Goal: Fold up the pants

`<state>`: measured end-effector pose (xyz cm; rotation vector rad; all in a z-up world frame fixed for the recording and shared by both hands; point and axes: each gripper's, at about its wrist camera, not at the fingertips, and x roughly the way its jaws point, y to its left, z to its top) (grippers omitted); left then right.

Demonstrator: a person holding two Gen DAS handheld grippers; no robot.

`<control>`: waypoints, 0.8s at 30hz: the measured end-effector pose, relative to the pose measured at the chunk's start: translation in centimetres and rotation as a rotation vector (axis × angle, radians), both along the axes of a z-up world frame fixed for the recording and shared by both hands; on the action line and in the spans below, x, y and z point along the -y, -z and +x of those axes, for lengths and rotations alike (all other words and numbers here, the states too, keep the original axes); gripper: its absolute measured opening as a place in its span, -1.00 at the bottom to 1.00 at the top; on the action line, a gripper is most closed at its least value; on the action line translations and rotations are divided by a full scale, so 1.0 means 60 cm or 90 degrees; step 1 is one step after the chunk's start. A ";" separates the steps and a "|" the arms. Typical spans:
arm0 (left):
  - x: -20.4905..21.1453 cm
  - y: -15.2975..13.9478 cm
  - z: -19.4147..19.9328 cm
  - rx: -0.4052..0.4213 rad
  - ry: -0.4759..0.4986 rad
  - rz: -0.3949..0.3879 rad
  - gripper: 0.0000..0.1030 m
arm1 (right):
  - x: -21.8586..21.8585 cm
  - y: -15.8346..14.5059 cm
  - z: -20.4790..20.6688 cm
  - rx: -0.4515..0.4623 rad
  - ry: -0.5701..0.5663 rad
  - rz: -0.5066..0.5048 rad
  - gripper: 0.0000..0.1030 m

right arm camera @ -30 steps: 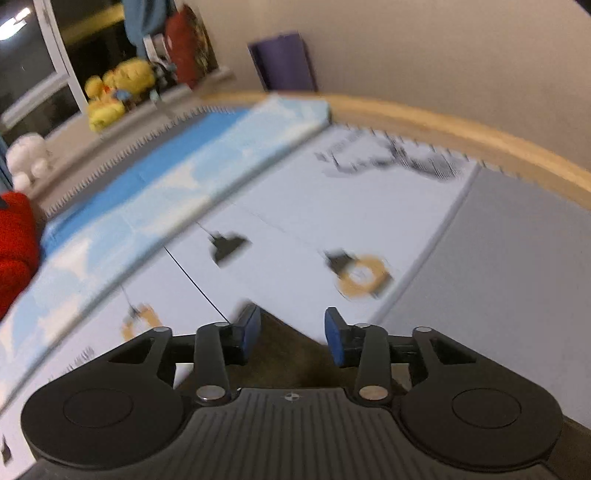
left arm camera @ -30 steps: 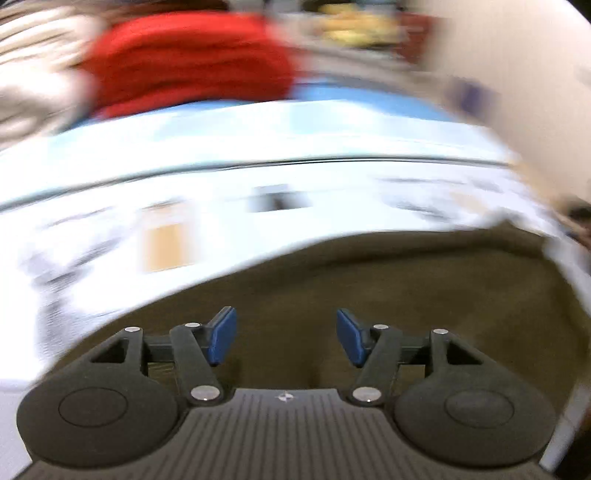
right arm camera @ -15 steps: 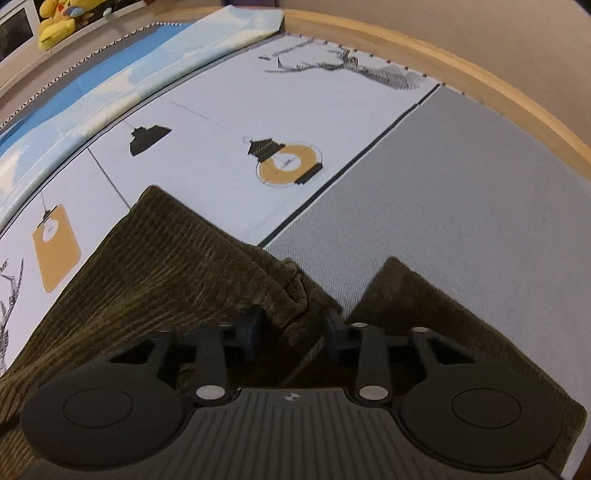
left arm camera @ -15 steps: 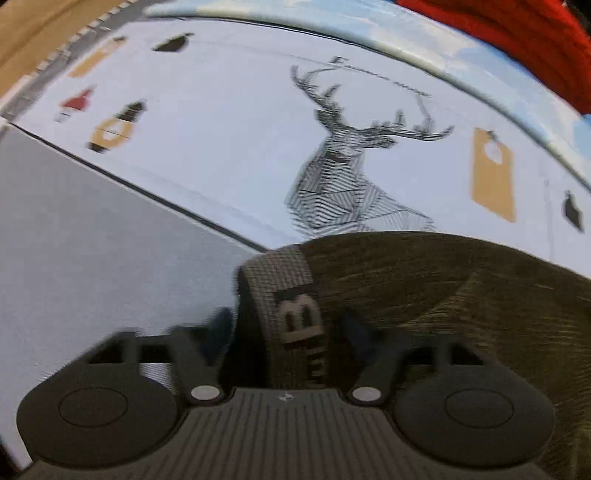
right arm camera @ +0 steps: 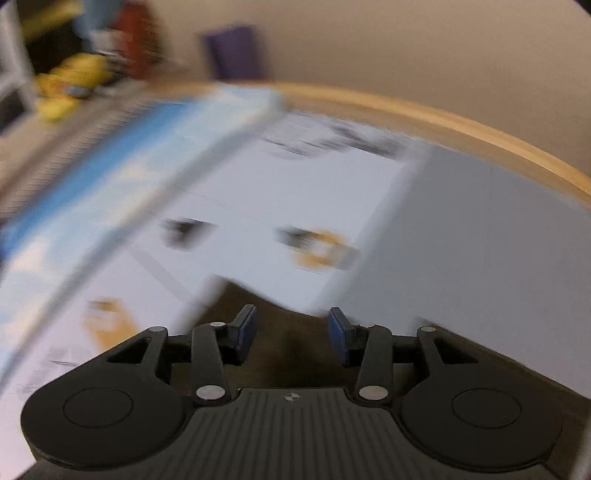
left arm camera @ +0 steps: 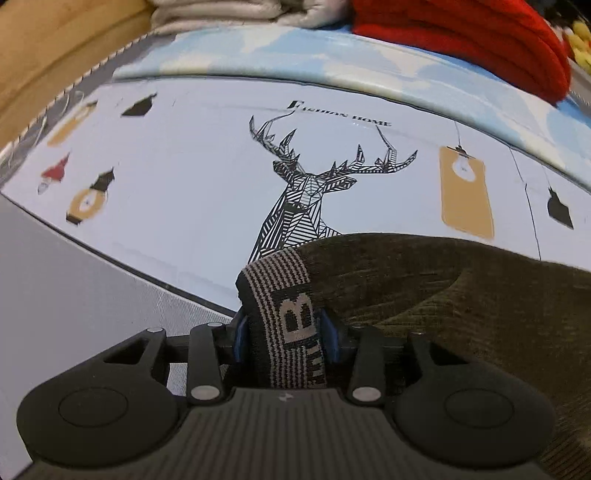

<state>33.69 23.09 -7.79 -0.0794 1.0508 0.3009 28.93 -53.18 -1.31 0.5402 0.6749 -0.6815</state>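
Dark olive corduroy pants (left arm camera: 461,302) lie on a printed mat, filling the lower right of the left wrist view. Their striped grey elastic waistband (left arm camera: 284,291), marked with a letter B, stands up between the blue pads of my left gripper (left arm camera: 285,332). Its jaws are closing and both pads touch the band. In the blurred right wrist view, my right gripper (right arm camera: 291,328) hovers over the pants (right arm camera: 288,358). Its jaws are opening and nothing is between them.
The mat (left arm camera: 184,192) bears a deer print and lamp shapes, with a grey section (left arm camera: 74,302) at the left. Behind it lie a sky-blue strip (left arm camera: 295,55), a red garment (left arm camera: 461,37) and pale folded cloth (left arm camera: 229,11). A wooden rim (right arm camera: 443,118) bounds the mat.
My left gripper swung down to the waistband and closed around it. My right gripper let go of the pants' fold, drew back up and opened.
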 end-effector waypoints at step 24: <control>0.011 0.009 0.000 0.042 0.049 0.017 -0.18 | -0.015 0.071 0.138 0.126 -0.024 -0.025 -0.71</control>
